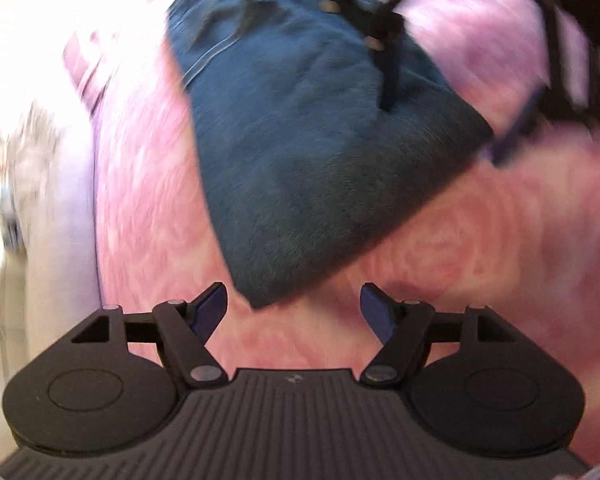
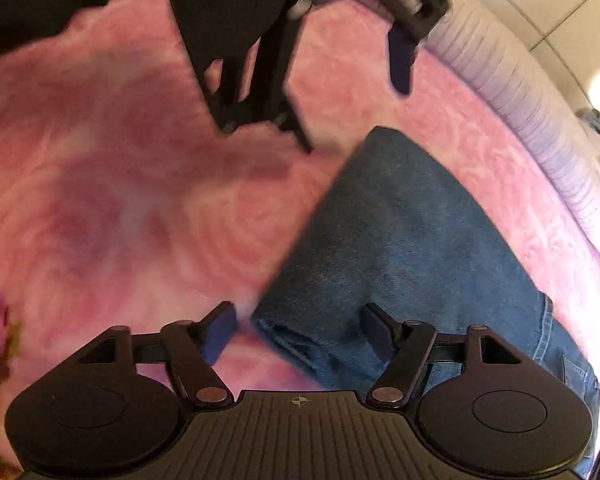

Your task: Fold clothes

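progress: judging by how it lies, the jeans (image 2: 412, 240) are already folded into a compact flat packet; at least one fold looks done. whether another fold is planned can't be told.
left to do: maybe one more fold or a tidy-up of the frayed end; other garments, if any, are not clearly in view.
jeans look: blue denim, layered, one straight clean folded edge, a frayed hem or cuff (image 2: 288, 344) at the near end in the right wrist view, seam stitching and what looks like a pocket at the far right. surface mostly flat, some wrinkles near the top in the left wrist view.
jeans location: lying on the pink rose-pattern blanket (image 2: 140, 208), near the ribbed white bed edge (image 2: 540, 120).
left gripper (image 1: 294, 308): jaws spread wide, nothing between them, the jeans corner just ahead of the tips.
right gripper (image 2: 300, 332): jaws apart, not pinching; frayed end sits between the fingers but the pads don't press on it.
image quality: heavy motion blur in both views, fine detail unreliable.
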Demonstrator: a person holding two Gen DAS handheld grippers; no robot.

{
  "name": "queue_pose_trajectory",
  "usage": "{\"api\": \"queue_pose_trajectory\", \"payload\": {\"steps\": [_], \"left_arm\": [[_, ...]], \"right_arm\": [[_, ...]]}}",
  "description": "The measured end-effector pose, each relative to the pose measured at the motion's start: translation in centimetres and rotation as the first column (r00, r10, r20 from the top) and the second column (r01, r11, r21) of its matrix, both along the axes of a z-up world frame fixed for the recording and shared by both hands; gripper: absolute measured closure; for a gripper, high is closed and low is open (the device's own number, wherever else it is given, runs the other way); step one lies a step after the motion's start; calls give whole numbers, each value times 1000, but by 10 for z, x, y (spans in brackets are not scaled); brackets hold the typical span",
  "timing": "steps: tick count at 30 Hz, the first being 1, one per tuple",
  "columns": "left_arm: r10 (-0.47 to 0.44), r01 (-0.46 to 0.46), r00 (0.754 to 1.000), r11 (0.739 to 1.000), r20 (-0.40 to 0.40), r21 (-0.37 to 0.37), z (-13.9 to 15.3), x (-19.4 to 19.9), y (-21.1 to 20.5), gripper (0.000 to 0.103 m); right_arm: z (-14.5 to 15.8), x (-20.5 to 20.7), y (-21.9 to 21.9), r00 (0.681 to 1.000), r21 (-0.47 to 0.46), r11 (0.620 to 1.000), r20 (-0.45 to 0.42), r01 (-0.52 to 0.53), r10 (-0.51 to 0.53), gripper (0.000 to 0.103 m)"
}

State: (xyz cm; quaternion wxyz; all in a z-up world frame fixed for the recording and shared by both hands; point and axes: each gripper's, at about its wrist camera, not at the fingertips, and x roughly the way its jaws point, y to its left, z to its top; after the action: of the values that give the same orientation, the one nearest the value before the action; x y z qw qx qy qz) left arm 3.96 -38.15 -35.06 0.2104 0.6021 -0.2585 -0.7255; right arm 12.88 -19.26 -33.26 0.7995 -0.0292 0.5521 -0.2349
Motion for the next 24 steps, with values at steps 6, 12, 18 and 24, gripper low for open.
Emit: {"api": "queue_pose_trajectory", "payload": {"steps": [6,12,18,24], "left_arm": [[-243,249,967,964,73,-95,-20,-14,-13,38],[-207,207,978,978,29,26,-2,-34,-52,89],[-88,94,995,985,-48,142,39,-50,-79,92],[-95,98,995,984,-29,148,53,-51,-78,92]], "right_arm": [[50,-36,-27,984,95,993,159,68,-82,83],[90,-62,-38,965,95,991,236,91,-111,81],[84,-66,-4,971,16,996,220,91,-92,23],[60,-42,-13,975,-110,982,178,155,-134,23]]}}
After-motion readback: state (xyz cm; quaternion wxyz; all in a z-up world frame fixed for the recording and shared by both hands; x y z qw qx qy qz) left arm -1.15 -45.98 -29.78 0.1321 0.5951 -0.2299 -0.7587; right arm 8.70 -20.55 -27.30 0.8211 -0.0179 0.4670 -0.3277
